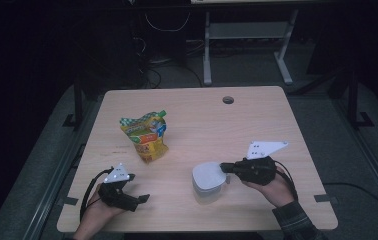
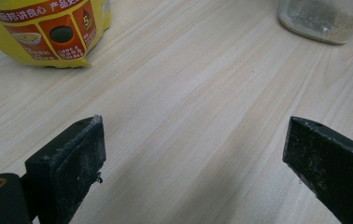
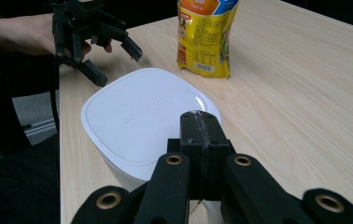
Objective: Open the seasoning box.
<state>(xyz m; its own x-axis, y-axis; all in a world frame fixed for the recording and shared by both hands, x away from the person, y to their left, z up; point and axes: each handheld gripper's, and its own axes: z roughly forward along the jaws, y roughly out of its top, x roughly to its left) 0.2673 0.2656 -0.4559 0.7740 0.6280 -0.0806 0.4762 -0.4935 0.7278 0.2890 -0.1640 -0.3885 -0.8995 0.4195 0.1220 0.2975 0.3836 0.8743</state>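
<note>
A yellow snack bag (image 1: pixel 144 137) (image 3: pixel 205 37) (image 2: pixel 48 32) lies left of the table's centre. A container with a white lid (image 1: pixel 208 181) (image 3: pixel 142 116) stands near the front; its clear base with grainy contents (image 2: pixel 324 18) appears in the left gripper view. My right gripper (image 1: pixel 224 167) (image 3: pixel 199 119) is shut, with its tips at the lid's near rim and nothing visible between the jaws. Held near the front left edge, my left gripper (image 1: pixel 138 188) (image 2: pixel 193 135) (image 3: pixel 114 58) is open above bare wood, jaws wide apart, pointing toward the container.
The light wooden table (image 1: pixel 257 120) has a round cable hole (image 1: pixel 228 99) at the back. Dark floor, cables and desk legs (image 1: pixel 207 55) lie beyond the far edge. Bare wood stretches across the right and back of the table.
</note>
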